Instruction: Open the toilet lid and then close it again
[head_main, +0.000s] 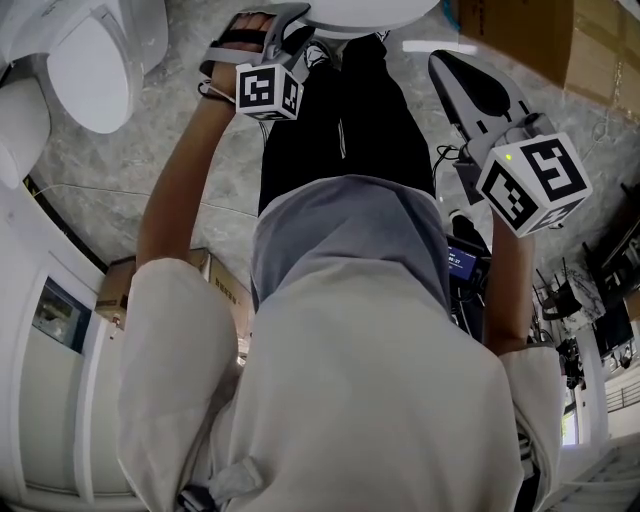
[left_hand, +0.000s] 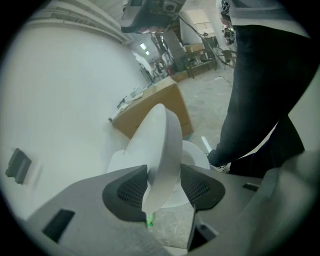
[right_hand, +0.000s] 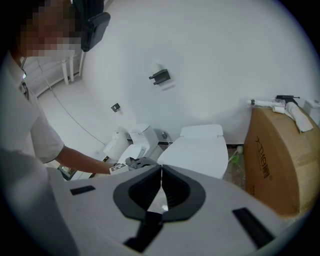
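Observation:
The white toilet lid (left_hand: 161, 145) stands edge-on between my left gripper's (left_hand: 165, 182) dark pads, which press on both of its faces near the rim. Below it shows the white seat (left_hand: 196, 156). In the head view the left gripper (head_main: 296, 24) reaches up to the toilet (head_main: 365, 12) at the top edge. The right gripper view shows the same toilet (right_hand: 200, 150) from the front, with the left gripper (right_hand: 131, 163) at its left side. My right gripper (right_hand: 161, 175) hangs apart from it in the air, shut with nothing between its tips; it sits at the right of the head view (head_main: 452, 72).
A second toilet (head_main: 95, 60) stands at the head view's top left. A large cardboard box (right_hand: 280, 160) is right of the toilet, against the white wall. A small box (head_main: 125, 290) lies on the marble floor by my left side. My legs in dark trousers (head_main: 345, 120) face the bowl.

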